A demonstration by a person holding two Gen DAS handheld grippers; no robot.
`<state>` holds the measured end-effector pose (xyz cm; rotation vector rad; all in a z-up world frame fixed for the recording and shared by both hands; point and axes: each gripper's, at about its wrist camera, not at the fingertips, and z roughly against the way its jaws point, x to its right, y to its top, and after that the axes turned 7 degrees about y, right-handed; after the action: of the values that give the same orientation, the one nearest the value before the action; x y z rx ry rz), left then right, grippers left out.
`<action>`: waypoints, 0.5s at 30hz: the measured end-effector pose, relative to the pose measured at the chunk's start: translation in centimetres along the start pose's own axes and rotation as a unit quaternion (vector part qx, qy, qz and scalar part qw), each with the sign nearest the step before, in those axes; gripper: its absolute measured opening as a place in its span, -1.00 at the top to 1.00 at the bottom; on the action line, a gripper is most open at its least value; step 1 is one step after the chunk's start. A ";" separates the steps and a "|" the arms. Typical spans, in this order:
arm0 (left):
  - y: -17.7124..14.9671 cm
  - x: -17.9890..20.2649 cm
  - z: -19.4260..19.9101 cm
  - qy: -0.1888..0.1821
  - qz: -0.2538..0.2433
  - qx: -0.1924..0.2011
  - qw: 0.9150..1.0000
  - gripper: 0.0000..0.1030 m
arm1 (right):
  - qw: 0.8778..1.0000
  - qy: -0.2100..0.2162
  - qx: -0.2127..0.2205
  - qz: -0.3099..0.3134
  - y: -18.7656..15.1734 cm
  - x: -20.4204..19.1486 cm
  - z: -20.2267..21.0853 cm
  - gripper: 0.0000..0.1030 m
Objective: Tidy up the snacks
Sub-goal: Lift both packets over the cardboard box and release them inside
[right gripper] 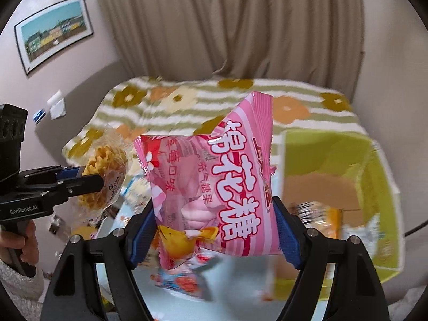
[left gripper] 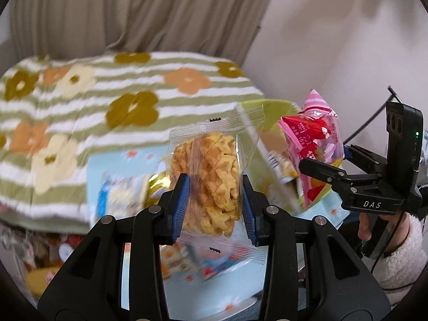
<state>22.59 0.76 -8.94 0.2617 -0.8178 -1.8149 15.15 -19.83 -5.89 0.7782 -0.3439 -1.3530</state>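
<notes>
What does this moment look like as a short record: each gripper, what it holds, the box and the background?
left gripper: shut on clear packet of yellow crisps, lifted off the table
right gripper: shut on pink candy bag, also lifted
green box: open, brown floor showing, right of the pink bag in the right wrist view
table: light blue floral cover, more snack packets lying blurred
background: flowered striped blanket, beige curtain, framed picture
</notes>
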 end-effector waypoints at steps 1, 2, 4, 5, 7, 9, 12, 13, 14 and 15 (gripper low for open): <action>0.5 1.0 -0.2 -0.003 -0.004 0.004 1.000 0.35 | 1.000 -0.005 0.003 -0.002 0.1 1.0 0.8 -0.47; 1.1 2.3 -0.4 -0.007 -0.009 0.008 1.000 0.35 | 1.000 -0.010 0.007 -0.003 0.3 2.1 1.4 -0.47; 2.2 4.9 -1.3 -0.013 -0.017 0.014 1.000 0.35 | 1.000 -0.018 0.007 -0.004 0.5 4.2 2.4 -0.47; 2.7 6.3 -1.9 -0.015 -0.018 0.015 1.000 0.35 | 1.000 -0.021 0.005 -0.006 0.5 5.2 2.7 -0.47; 3.6 9.0 -3.3 -0.023 -0.017 0.015 0.999 0.35 | 1.000 -0.021 0.001 -0.010 0.6 7.4 3.4 -0.47; 4.5 11.9 -5.1 -0.034 -0.016 0.012 0.999 0.35 | 1.000 -0.026 -0.001 -0.011 0.6 9.7 4.1 -0.47; 5.3 15.8 -7.8 -0.033 -0.019 0.006 0.999 0.35 | 0.999 -0.031 -0.004 -0.015 0.7 13.5 4.7 -0.47; 5.5 16.7 -8.6 -0.033 -0.018 0.003 0.999 0.35 | 0.999 -0.032 -0.004 -0.016 0.7 14.7 5.0 -0.47; 5.7 18.0 -10.0 -0.033 -0.018 -0.004 0.999 0.35 | 0.999 -0.034 -0.006 -0.018 0.7 15.7 5.0 -0.47; 5.9 18.8 -11.0 -0.033 -0.016 -0.011 0.999 0.35 | 0.999 -0.034 -0.008 -0.021 0.7 16.2 5.0 -0.47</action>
<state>25.35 -21.58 -9.49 0.2032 -0.8443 -1.8704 15.97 -36.79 -5.28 0.7303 -0.3725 -1.4223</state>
